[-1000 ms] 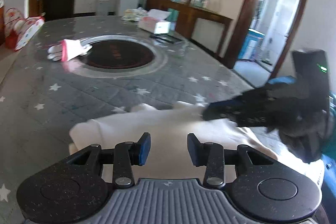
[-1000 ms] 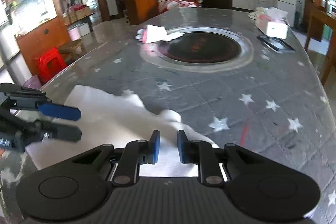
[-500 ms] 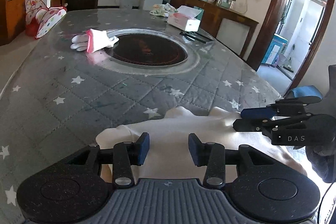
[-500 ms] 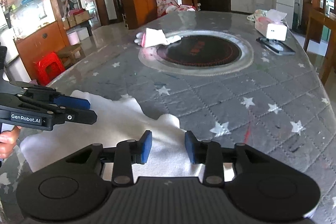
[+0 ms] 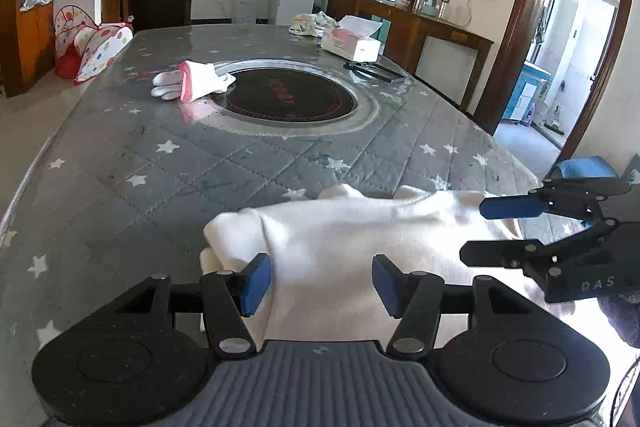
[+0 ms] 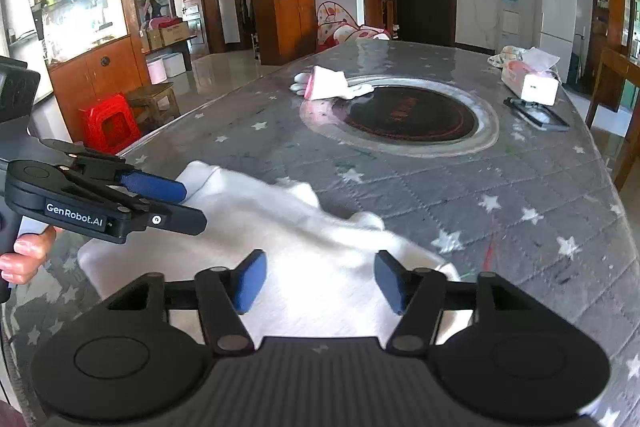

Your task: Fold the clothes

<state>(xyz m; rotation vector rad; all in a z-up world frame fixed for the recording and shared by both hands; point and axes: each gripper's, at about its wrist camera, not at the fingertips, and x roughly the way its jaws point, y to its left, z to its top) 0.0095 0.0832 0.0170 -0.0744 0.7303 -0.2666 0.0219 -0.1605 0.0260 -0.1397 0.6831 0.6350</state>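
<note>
Black grippers (image 5: 322,285), blue-padded jaws, "GenRobot.AI" lettering.

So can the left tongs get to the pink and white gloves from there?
Probably not without moving. The gloves lie far up the table by the round black hob, while the left tongs, jaws opening, hover over the white garment at the near edge. Nothing blocks the way, though.

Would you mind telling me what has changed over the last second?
Both grippers are opening: the right gripper, nearly shut before, and the left gripper now stand wide, pads off the white garment. The garment, gloves and tissue box stayed put.
</note>
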